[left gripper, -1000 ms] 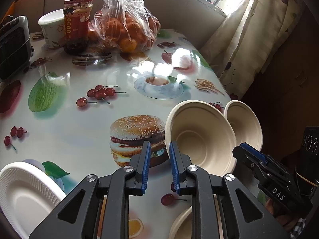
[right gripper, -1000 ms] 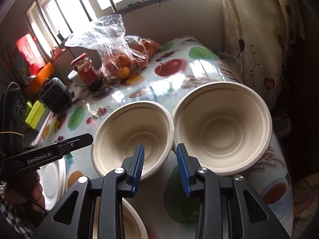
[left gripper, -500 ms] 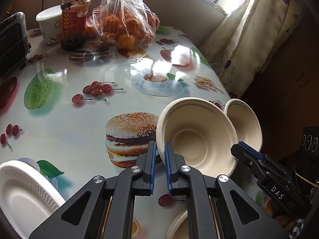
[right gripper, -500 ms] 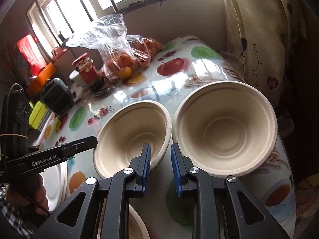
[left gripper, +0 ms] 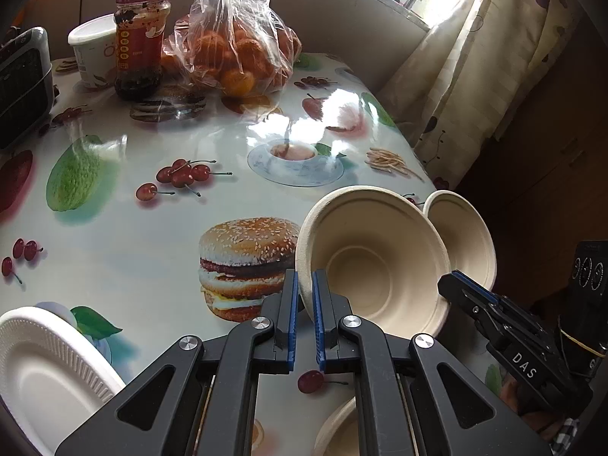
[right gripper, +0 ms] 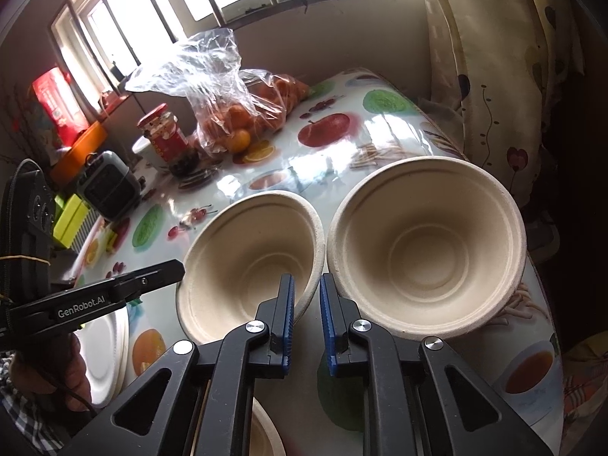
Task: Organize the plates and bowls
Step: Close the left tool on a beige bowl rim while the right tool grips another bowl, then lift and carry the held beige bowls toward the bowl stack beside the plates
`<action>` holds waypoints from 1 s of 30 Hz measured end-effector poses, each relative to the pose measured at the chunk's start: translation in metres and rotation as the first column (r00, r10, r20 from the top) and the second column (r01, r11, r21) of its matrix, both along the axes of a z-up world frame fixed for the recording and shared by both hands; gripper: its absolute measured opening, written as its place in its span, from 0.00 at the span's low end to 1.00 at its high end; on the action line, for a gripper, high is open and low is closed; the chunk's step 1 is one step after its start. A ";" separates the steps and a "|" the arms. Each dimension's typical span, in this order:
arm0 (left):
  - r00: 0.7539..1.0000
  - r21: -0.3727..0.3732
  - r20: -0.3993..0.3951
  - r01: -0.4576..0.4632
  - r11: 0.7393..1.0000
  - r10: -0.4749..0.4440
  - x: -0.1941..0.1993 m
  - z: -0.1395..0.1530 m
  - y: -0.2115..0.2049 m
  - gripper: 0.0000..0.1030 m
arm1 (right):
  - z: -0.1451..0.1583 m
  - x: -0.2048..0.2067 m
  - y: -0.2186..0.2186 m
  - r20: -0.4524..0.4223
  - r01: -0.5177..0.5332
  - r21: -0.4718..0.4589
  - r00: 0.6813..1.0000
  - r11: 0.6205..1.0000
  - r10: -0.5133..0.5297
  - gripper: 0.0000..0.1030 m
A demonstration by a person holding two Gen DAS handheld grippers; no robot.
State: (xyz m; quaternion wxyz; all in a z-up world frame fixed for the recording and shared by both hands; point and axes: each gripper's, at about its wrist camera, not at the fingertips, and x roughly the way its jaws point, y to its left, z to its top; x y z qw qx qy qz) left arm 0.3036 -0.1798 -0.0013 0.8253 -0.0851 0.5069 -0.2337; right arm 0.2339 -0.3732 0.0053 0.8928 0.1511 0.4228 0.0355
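Two beige pulp bowls sit side by side near the table's right edge. My left gripper is shut on the near-left rim of the left bowl, which looks tilted. In the right wrist view my right gripper is shut with that same bowl's right rim between its blue pads. The right bowl lies just beside the right finger and is not gripped. A third bowl peeks out under the grippers. A white foam plate lies at the near left.
At the back stand a plastic bag of oranges, a red-lidded jar, a white tub and a black device. A curtain hangs past the table's right edge. A person's hand holds the left gripper.
Both grippers' jaws have closed from a wide gap, the left onto the left bowl's near rim and the right around its right rim. Neither hand has moved.
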 end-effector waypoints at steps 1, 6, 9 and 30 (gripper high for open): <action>1.000 -0.002 0.004 0.000 1.000 0.000 -0.001 0.002 0.000 0.07 | 0.001 0.000 0.000 0.002 0.001 0.002 1.000 1.000 -0.001 0.13; 1.000 -0.007 0.024 0.003 1.000 -0.003 -0.006 0.012 0.001 0.07 | 0.006 -0.004 -0.003 0.015 0.002 0.007 1.000 1.000 -0.002 0.13; 0.999 -0.011 0.034 0.006 1.000 -0.006 -0.010 0.017 0.002 0.07 | 0.012 -0.010 -0.003 0.026 0.002 0.007 1.000 1.000 -0.002 0.13; 0.995 -0.045 0.090 0.047 0.998 -0.043 -0.057 0.044 0.014 0.07 | 0.038 -0.068 0.009 0.063 0.029 0.029 0.998 0.999 -0.031 0.13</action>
